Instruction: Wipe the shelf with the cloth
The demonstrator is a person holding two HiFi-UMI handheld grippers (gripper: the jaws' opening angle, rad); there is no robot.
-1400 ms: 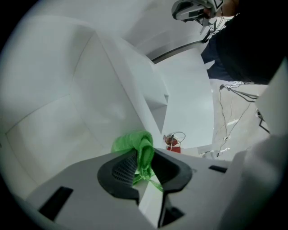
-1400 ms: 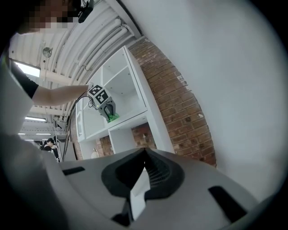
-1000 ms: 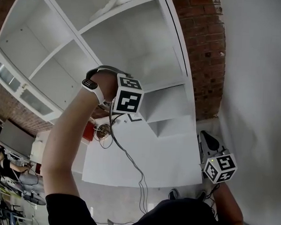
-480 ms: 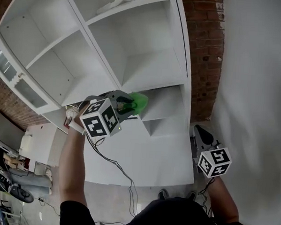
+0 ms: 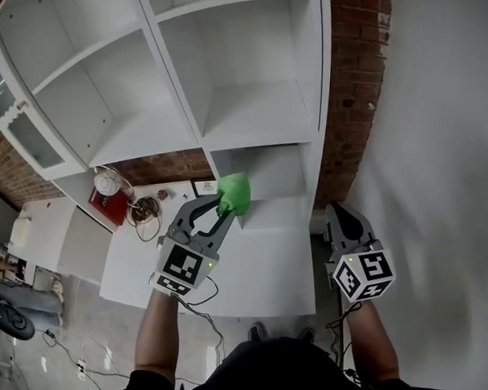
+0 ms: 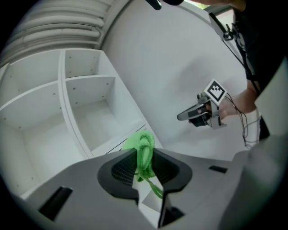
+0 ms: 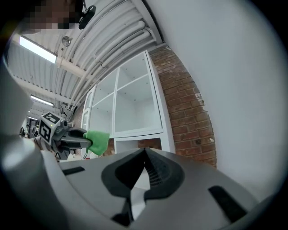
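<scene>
One arm down: cloth now at the bottom bay

Far left, a red item sits on the floor beside the unit, just bg. In the last sec my left gripper has dropped from up by the higher bays. Its jaws are pinched tight on the green cloth, which bunches out past the tips. The cloth is now at the front edge of the lowest right bay of the white shelf. Touching the board or just off it, I can't tell. My read: upper bays done with, low bay next. Boards look bare, white, smooth. My right gripper hangs low near the shelf's right side, approx the same spot as before, jaws together on nothing. Far right: brick wall, then plain white wall.
</scene>
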